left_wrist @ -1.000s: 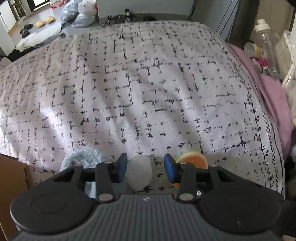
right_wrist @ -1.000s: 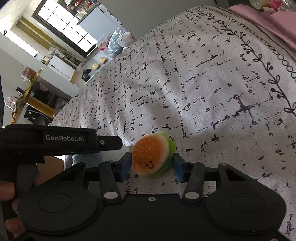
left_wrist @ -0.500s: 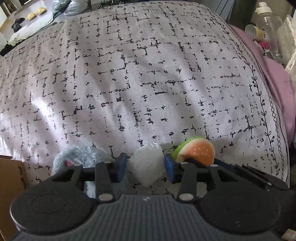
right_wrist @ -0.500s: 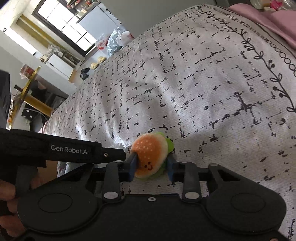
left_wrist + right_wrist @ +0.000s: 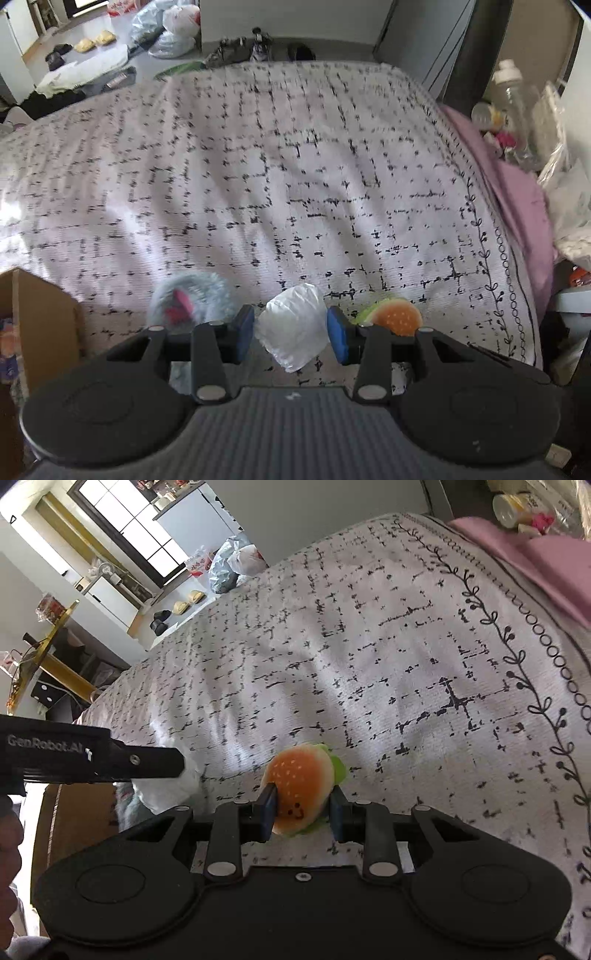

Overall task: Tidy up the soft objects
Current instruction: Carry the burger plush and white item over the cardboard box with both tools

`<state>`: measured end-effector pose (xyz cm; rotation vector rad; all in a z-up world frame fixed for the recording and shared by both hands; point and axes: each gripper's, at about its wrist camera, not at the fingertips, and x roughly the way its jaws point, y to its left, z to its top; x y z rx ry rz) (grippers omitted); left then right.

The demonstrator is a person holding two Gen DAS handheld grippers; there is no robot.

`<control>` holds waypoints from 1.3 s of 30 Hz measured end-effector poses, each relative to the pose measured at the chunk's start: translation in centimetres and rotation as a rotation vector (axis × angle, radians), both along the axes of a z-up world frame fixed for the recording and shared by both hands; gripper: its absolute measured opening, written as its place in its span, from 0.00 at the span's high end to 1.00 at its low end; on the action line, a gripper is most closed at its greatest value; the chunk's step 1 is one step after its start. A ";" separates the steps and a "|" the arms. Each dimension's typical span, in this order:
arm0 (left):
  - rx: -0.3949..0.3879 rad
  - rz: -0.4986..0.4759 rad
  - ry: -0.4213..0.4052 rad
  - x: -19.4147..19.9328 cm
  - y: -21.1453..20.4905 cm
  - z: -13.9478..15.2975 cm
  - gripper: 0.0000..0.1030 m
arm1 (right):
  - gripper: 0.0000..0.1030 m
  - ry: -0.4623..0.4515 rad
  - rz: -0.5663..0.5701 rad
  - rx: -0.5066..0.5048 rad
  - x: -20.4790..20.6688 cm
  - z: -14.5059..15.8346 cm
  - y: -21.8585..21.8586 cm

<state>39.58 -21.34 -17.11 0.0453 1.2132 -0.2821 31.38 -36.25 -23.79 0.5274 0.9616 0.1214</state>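
My left gripper (image 5: 290, 334) is shut on a white crumpled soft bag (image 5: 293, 326) and holds it above the bedspread (image 5: 258, 184). My right gripper (image 5: 301, 812) is shut on a plush hamburger toy (image 5: 301, 784) with an orange bun and green lettuce. The hamburger also shows in the left wrist view (image 5: 395, 316), just right of the left gripper. A fluffy grey-blue plush with a pink patch (image 5: 190, 297) lies on the bed left of the left gripper. The left gripper's body (image 5: 92, 755) shows at the left of the right wrist view.
A cardboard box (image 5: 37, 325) stands at the bed's near left edge. A pink pillow (image 5: 517, 192) lies along the right side, with a plastic bottle (image 5: 517, 107) and bags beyond it. Bags and shoes (image 5: 221, 572) lie on the floor past the bed.
The left gripper has risen with the white bag in it. The right gripper closed on the hamburger and lifted it slightly. The grey plush shows more fully.
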 end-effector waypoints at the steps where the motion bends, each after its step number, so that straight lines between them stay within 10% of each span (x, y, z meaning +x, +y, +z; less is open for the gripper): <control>1: -0.003 0.002 -0.009 -0.3 0.2 0.4 0.59 | 0.72 0.002 -0.004 0.000 -0.3 0.3 0.2; 39: -0.121 0.258 -0.183 -12.1 19.7 9.0 0.59 | 0.72 -0.202 0.073 -0.063 -7.8 13.0 13.0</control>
